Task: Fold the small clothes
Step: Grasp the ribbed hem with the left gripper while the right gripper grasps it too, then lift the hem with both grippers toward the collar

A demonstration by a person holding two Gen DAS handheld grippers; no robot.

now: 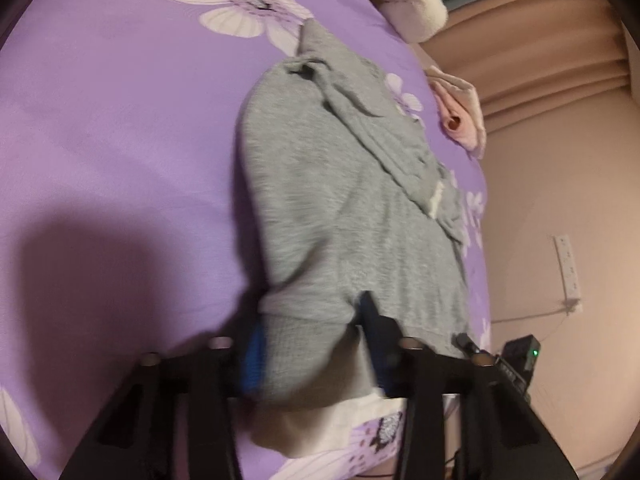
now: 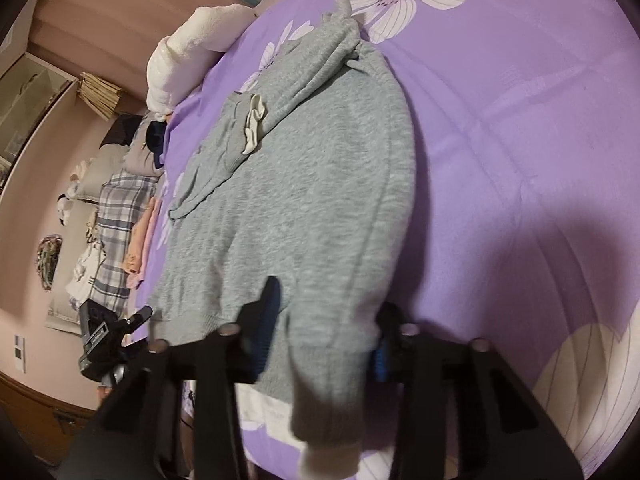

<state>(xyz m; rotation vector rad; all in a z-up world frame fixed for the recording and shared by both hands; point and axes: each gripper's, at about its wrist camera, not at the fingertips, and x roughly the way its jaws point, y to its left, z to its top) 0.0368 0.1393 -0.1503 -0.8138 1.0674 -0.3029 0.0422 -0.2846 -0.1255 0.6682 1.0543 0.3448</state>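
Note:
A grey sweater (image 1: 340, 200) lies spread on a purple floral bedsheet (image 1: 120, 120), with its sleeves folded over its far part. My left gripper (image 1: 316, 344) is shut on the sweater's near edge, and bunched grey cloth fills the gap between its blue-padded fingers (image 1: 254, 354). In the right wrist view the same sweater (image 2: 304, 184) stretches away from me. My right gripper (image 2: 326, 336) is shut on its near part, and a ribbed cuff (image 2: 328, 412) hangs down between the fingers. A white label (image 2: 254, 126) shows at the collar.
A white plush blanket (image 1: 412, 4) and a rolled pink cloth (image 1: 460, 120) lie at the bed's far edge. Beyond the bed's side are a plaid cloth pile (image 2: 116, 232), a power strip (image 1: 570, 268) on the pink wall, and a black device (image 2: 100, 340).

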